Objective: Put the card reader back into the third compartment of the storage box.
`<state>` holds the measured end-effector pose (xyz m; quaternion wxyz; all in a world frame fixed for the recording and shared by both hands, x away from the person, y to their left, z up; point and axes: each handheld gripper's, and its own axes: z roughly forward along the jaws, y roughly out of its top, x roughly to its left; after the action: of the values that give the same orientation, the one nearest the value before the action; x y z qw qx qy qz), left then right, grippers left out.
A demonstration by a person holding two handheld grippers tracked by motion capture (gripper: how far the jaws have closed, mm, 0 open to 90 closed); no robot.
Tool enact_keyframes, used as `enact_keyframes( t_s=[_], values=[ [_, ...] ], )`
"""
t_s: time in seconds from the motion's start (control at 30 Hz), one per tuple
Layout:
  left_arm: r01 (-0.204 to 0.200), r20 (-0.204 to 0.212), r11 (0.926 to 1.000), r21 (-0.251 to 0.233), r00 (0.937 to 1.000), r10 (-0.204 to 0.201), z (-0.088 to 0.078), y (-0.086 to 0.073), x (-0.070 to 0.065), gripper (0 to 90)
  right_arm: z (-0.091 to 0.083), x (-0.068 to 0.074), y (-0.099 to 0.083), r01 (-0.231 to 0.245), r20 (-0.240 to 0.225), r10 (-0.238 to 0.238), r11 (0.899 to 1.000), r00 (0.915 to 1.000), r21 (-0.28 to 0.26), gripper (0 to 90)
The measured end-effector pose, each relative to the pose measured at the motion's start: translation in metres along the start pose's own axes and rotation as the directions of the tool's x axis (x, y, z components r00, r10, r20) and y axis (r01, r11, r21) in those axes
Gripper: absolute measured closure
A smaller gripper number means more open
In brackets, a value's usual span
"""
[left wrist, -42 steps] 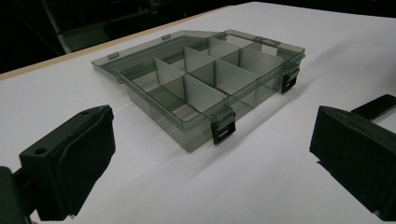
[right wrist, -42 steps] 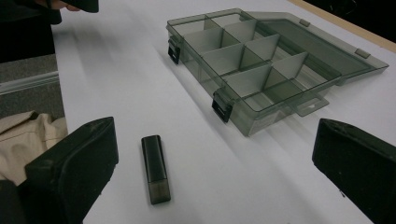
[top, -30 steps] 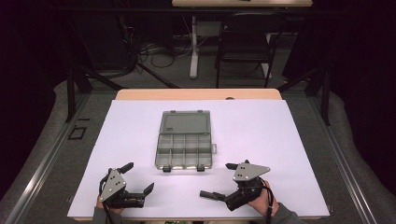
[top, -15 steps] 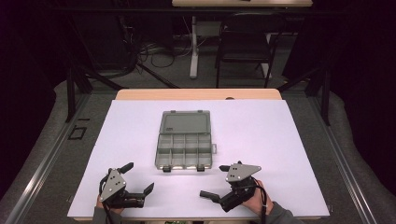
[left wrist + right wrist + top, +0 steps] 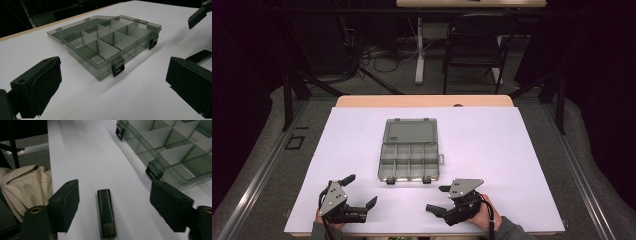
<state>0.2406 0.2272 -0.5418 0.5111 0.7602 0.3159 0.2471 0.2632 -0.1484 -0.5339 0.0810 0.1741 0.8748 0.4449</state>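
My left claw (image 5: 359, 194) hangs released near the front edge of the counter (image 5: 512, 165), left of and nearer to me than the box (image 5: 409, 160). Its two jaws stand wide apart with nothing between them, and in the left claw view they frame the box from its front corner.

My right claw (image 5: 438, 198) hangs right of the box's front edge and nearer to me, pointing left across the white sheet. Its jaws have just been closing in, yet they stand apart; the stick (image 5: 106, 212) lies flat on the counter between them, and neither pad touches it.

The stick is small, dark and oblong, just in front of the box and apart from it.

The box is smoky clear plastic, lying in the middle of the counter with its lid (image 5: 409, 131) thrown open flat behind it. Its compartments look bare. Two black latches (image 5: 118, 67) sit on its front wall.
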Motion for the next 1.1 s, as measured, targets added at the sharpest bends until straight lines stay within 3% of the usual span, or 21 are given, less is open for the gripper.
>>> enact_keyframes(
  t_s=[0.23,0.37,0.7,1.1],
  values=[
    [-0.001,0.002,1.0000,0.002,1.0000,0.001,0.000,0.000,0.000,0.1,0.004,0.000,-0.003,0.003,-0.042,-0.001,0.999,0.9991,0.036,48.0],
    [0.000,0.003,1.0000,0.003,1.0000,-0.001,0.000,0.000,0.000,0.1,0.008,0.002,-0.004,0.015,-0.056,-0.011,0.998,0.9984,0.062,55.7],
    [-0.002,0.002,1.0000,0.001,1.0000,0.002,0.000,0.000,0.000,0.1,0.015,0.006,-0.008,0.016,-0.053,-0.010,0.993,0.9986,0.116,64.8],
    [-0.002,0.004,1.0000,0.001,1.0000,0.002,0.000,0.000,0.000,0.1,0.021,0.007,-0.011,0.036,-0.028,-0.032,0.988,0.9991,0.153,68.1]
  ],
)
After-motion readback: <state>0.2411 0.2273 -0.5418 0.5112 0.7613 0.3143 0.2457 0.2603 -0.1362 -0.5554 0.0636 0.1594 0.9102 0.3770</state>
